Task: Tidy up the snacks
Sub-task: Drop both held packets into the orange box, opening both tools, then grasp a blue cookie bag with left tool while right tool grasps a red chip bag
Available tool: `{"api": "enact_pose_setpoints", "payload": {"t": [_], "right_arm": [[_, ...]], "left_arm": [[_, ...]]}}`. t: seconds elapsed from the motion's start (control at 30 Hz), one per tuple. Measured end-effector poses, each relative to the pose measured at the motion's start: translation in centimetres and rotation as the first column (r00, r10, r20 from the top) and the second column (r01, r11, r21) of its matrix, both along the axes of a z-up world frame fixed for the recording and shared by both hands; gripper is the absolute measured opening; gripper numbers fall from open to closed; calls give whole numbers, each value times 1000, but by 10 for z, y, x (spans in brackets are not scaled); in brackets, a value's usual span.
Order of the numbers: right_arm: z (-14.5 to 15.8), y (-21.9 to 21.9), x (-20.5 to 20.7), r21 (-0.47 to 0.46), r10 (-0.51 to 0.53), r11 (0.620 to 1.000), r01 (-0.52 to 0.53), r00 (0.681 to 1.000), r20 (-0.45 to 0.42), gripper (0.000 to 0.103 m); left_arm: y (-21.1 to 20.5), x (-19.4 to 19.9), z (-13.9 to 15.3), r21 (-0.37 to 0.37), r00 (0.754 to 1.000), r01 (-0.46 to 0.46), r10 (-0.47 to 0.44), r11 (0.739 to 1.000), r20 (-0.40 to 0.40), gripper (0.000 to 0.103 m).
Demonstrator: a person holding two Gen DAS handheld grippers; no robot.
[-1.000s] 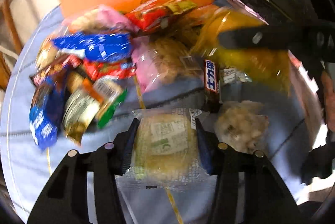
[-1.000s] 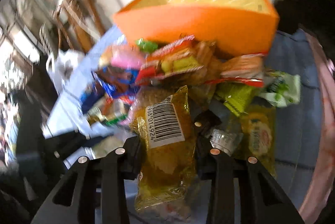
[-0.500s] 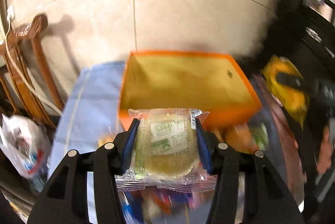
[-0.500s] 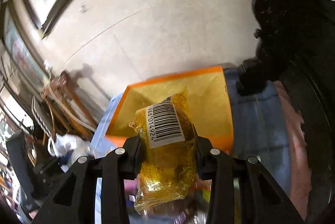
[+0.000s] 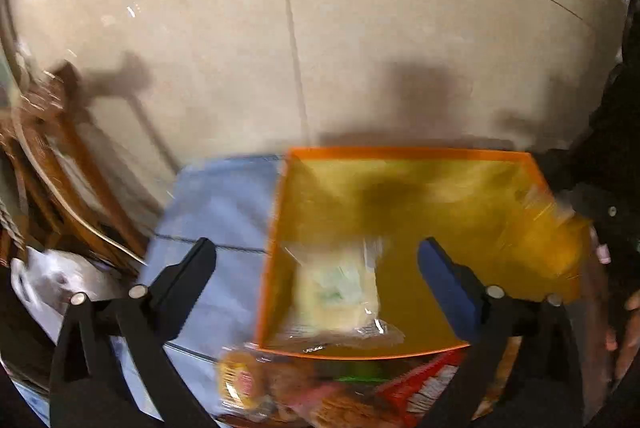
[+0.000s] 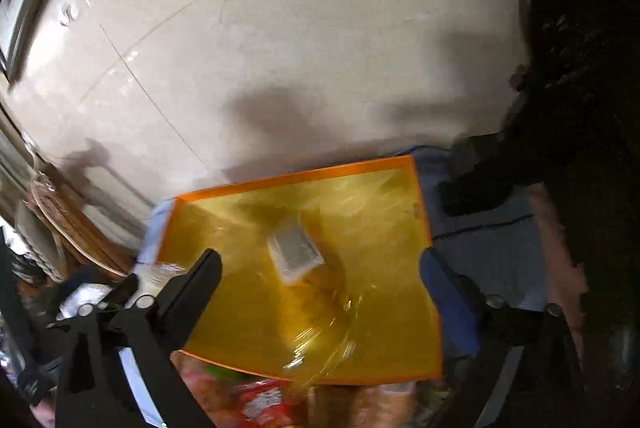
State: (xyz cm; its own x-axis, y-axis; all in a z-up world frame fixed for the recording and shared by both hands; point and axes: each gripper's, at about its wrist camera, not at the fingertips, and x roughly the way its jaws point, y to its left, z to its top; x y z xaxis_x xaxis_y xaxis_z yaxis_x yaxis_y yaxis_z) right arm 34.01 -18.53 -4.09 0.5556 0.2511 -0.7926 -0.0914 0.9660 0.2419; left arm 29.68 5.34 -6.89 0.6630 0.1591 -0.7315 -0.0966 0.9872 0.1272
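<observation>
No legible text, only blurred marks on wrappers.

Nothing could be read in either wrist view. The clear-wrapped pastry in the orange bin carried a pale label with green print, too smeared to make out. A yellow packet showed a white barcode patch, its bars and digits blurred away. A round red-and-yellow logo on the bread pack and white lettering on the red snack bag were likewise unreadable.
</observation>
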Motion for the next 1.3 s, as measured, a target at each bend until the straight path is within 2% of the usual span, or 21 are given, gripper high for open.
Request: {"api": "enact_pose_setpoints", "payload": {"t": [0.07, 0.17, 0.27, 0.33, 0.37, 0.47, 0.57, 0.67, 0.7, 0.73, 0.77, 0.8, 0.83, 0.93, 1.0, 1.1, 1.3], "right_arm": [[-7, 6, -20, -31, 75, 997, -76, 997, -30, 100], [-31, 22, -62, -55, 168, 983, -175, 979, -113, 100], [-73, 39, -88, -58, 233, 966, -252, 947, -222, 100], [-99, 51, -95, -92, 231, 960, -264, 934, -272, 99], [-109, 54, -95, -94, 225, 960, -262, 930, -291, 99], [-129, 68, -94, -48, 253, 958, -282, 914, -316, 99], [-138, 83, -91, -77, 259, 952, -298, 912, -319, 100], [-145, 95, -92, -146, 260, 937, -317, 914, -312, 100], [-148, 97, -94, -172, 260, 930, -324, 913, -314, 100], [-151, 100, -99, -219, 257, 917, -333, 914, -313, 96], [-153, 99, -102, -240, 246, 914, -327, 917, -315, 76], [-150, 95, -105, -212, 233, 928, -306, 922, -310, 65], [-147, 88, -107, -189, 210, 941, -280, 923, -323, 63], [-133, 75, -117, -137, 185, 962, -237, 932, -310, 60], [-115, 68, -128, -135, 181, 965, -225, 944, -276, 60], [-90, 59, -139, -106, 180, 972, -212, 952, -247, 60], [-40, 41, -154, -109, 171, 976, -190, 971, -164, 60]], "left_arm": [[3, -14, -3, 8, 999, 49, -49, 999, 1, 99], [19, -46, -19, -20, 994, 74, -75, 997, -79, 99], [49, -97, -45, -53, 990, 23, -30, 998, -141, 99], [70, -134, -72, -61, 981, -39, 27, 997, -191, 99], [80, -151, -91, -61, 970, -74, 58, 995, -238, 99], [94, -180, -130, -85, 949, -129, 98, 988, -301, 99], [92, -183, -151, -128, 952, -112, 70, 985, -298, 99], [84, -174, -176, -116, 957, -83, 46, 990, -287, 99], [84, -171, -188, -92, 945, -90, 56, 992, -322, 99], [87, -169, -196, -102, 940, -111, 70, 989, -335, 95], [93, -175, -195, -143, 950, -153, 106, 978, -294, 83], [90, -180, -193, -129, 955, -149, 108, 980, -277, 77], [88, -181, -191, -127, 957, -130, 91, 983, -277, 67], [85, -184, -187, -132, 952, -122, 78, 984, -297, 59], [86, -186, -180, -143, 950, -115, 67, 983, -304, 58], [87, -190, -159, -128, 961, -93, 56, 987, -271, 58], [77, -196, -118, -124, 980, -26, 1, 992, -200, 57]]}}
